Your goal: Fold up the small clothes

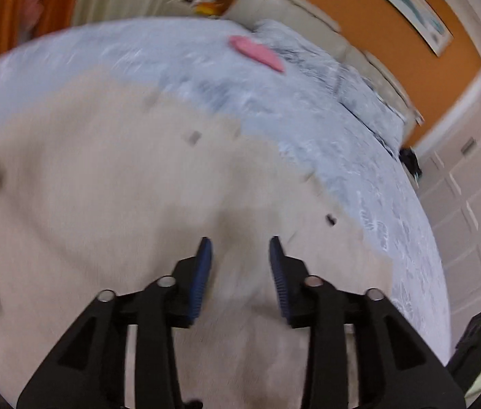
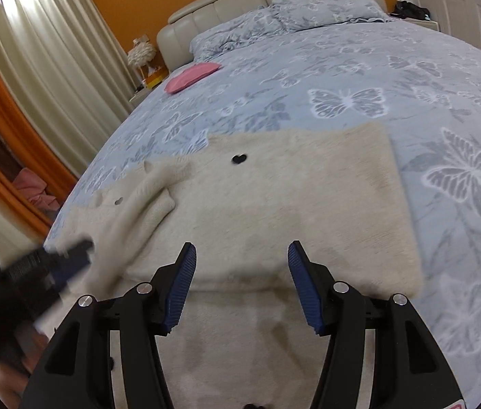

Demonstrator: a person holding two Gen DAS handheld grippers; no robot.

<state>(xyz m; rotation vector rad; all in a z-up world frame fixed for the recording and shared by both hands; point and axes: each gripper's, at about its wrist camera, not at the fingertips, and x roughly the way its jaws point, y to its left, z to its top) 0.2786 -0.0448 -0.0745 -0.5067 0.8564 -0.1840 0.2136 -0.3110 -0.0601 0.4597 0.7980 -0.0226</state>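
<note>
A cream fuzzy sweater (image 1: 121, 187) with small black hearts (image 2: 239, 158) lies spread on the bed, one sleeve (image 2: 148, 197) folded in across its body. In the blurred left wrist view, my left gripper (image 1: 240, 243) hovers over the sweater, its blue pads apart with nothing between them. It also shows in the right wrist view as a dark blur (image 2: 66, 262) at the sweater's left edge. Over the near part of the sweater (image 2: 291, 187), my right gripper (image 2: 242, 248) stands open, holding nothing.
A blue-grey butterfly bedspread (image 2: 376, 78) covers the bed. A folded pink cloth (image 2: 191, 75) lies near the pillows (image 2: 325, 3) and the padded headboard (image 2: 213, 3). Curtains (image 2: 46, 51) hang to the left. White cupboard doors (image 1: 472, 187) stand beyond the bed's far side.
</note>
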